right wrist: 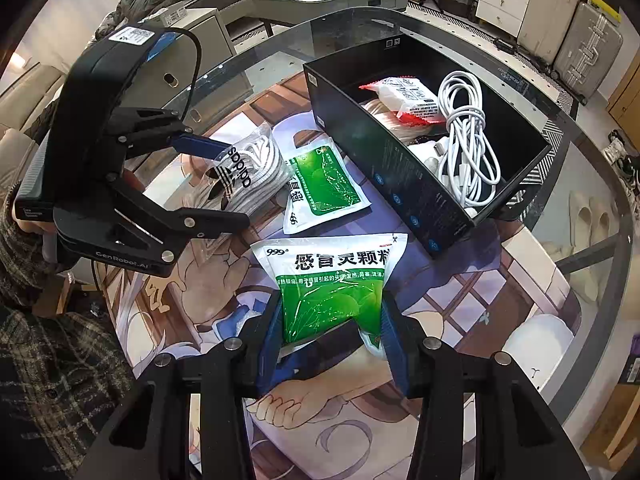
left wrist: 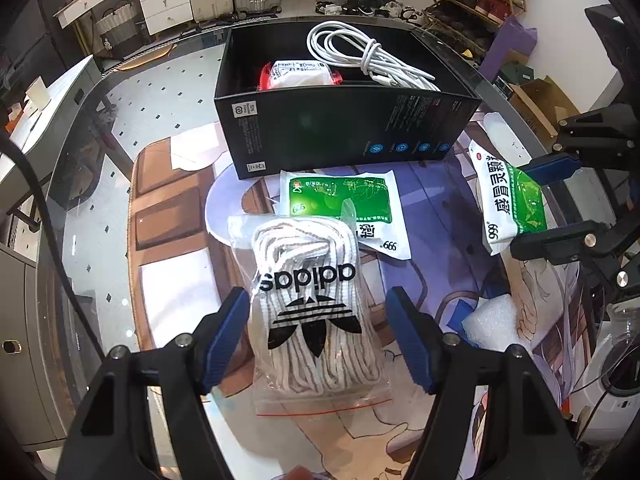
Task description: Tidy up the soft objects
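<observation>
My left gripper [left wrist: 318,340] is open, its blue pads on either side of a clear Adidas bag of white laces [left wrist: 314,312] lying on the mat; the same bag shows in the right wrist view [right wrist: 244,176]. My right gripper [right wrist: 330,334] is shut on a green and white 999 medicine packet [right wrist: 330,288] and holds it just above the mat; it also shows in the left wrist view [left wrist: 510,200]. A second green packet [left wrist: 344,204] lies flat in front of the black box [left wrist: 344,132], which holds a white cable [left wrist: 364,56] and a red and white packet [left wrist: 298,74].
A printed mat [right wrist: 460,300] covers the round glass table [right wrist: 592,184]. A piece of white foam [left wrist: 494,320] lies at the right of the mat. The left gripper body [right wrist: 120,168] stands at the left in the right wrist view. Furniture and suitcases surround the table.
</observation>
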A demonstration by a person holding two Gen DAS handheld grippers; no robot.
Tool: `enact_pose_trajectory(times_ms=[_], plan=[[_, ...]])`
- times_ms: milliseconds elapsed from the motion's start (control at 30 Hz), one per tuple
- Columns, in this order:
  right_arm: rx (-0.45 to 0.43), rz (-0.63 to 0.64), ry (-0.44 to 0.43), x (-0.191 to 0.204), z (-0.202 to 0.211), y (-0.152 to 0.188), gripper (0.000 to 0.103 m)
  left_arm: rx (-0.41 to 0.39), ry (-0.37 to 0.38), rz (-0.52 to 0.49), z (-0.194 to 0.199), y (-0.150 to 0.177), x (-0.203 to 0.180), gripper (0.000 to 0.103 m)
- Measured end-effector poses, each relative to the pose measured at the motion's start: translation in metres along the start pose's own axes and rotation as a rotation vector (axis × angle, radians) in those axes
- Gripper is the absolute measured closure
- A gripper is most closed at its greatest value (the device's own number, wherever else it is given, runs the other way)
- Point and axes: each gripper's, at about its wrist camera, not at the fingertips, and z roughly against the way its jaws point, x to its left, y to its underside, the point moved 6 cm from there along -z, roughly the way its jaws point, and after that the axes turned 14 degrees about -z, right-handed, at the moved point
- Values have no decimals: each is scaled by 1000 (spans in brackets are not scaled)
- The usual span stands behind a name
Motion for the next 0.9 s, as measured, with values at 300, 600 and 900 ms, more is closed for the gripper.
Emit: enact_pose_trajectory(times_ms=[300, 600, 900], plan=[[-28, -18, 5, -8, 9, -6, 57, 17, 34, 7, -10, 2, -2, 66], [-71, -41, 14, -18, 21, -22, 57, 7, 54, -12, 4, 1, -1, 73], [-104, -62, 28, -26, 30, -39, 57, -44, 20, -31, 33, -11, 10, 73]])
